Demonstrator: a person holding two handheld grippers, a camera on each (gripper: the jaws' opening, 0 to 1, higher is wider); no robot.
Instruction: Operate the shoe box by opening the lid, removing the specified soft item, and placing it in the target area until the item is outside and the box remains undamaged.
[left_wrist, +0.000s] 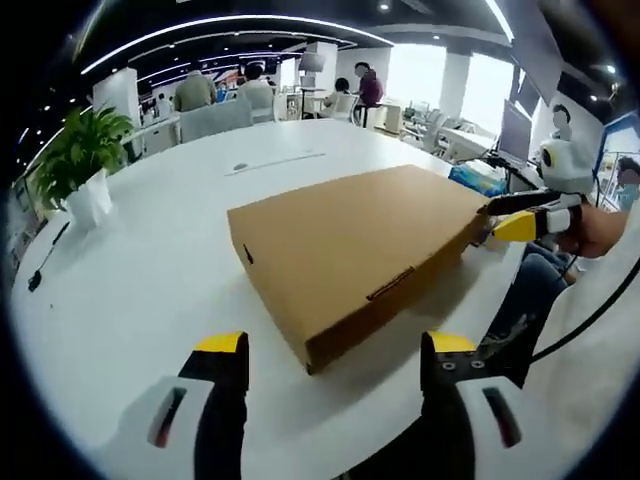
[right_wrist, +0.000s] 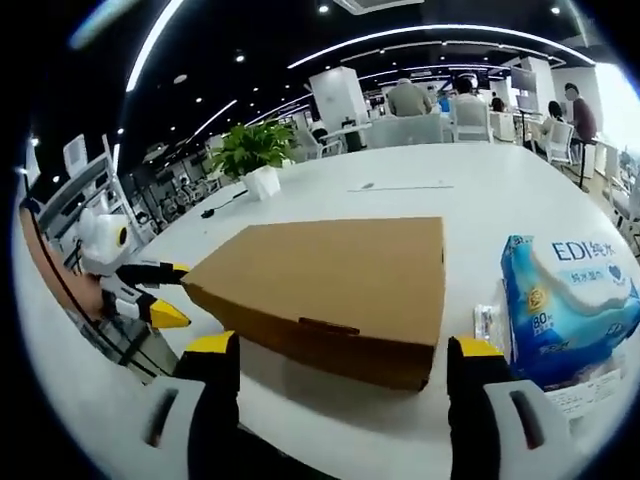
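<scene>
A broad white tabletop (left_wrist: 150, 260) stands in an open office with a black ceiling and curved light strips (right_wrist: 440, 38). A leafy green potted plant (left_wrist: 80, 160) sits at its edge. Bright windows (left_wrist: 470, 85) glow behind seated people (left_wrist: 225, 90).

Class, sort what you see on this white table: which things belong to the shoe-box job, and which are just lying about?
Belongs to the job:
- closed cardboard shoe box
- left gripper, open
- right gripper, open

Just lying about:
- blue tissue pack
- potted plant
- black cable

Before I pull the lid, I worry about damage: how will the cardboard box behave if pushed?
The cardboard box lies flat and low, so it probably slides on the smooth white table rather than tipping. Thin cardboard likely dents if squeezed.
</scene>
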